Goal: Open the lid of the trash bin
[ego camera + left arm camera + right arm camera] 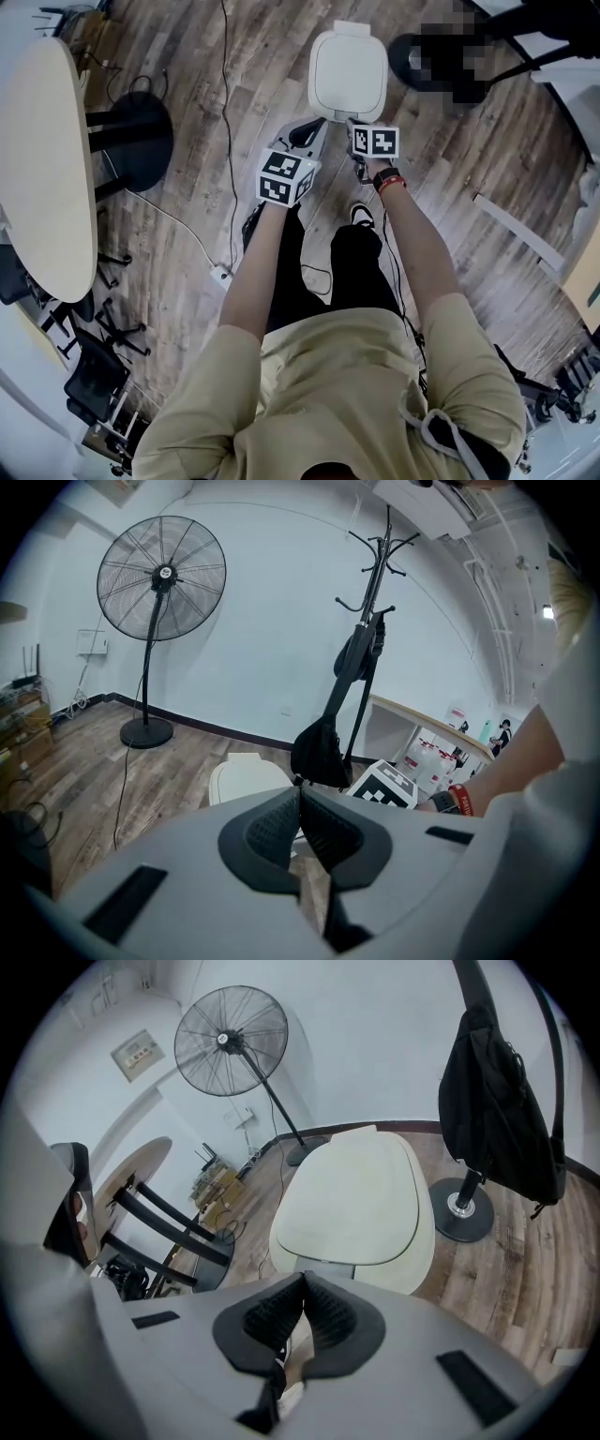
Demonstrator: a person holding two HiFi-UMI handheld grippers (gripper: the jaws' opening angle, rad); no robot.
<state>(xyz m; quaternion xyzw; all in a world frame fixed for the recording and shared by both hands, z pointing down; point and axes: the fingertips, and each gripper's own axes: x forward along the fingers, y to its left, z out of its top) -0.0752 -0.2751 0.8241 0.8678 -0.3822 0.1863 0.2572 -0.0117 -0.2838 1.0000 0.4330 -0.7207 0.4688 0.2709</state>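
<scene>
left gripper (300, 794) and right gripper (303, 1281) both pinched together, empty; cream trash bin lid (352, 1199) down.

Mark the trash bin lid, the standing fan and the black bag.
trash bin lid (352, 1194), right gripper view, middle of its top.
standing fan (164, 573), left gripper view, hub of its cage.
black bag (502, 1110), right gripper view, middle of its body.

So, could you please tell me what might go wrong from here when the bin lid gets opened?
1. The right claw is shut just before the closed lid. It may skid over the smooth top rather than catch the front edge.
2. The left claw, also shut, braces nothing, so the trash bin may slide on the wood floor.
3. The black bag hangs close beside, so the rising lid might brush it.
</scene>
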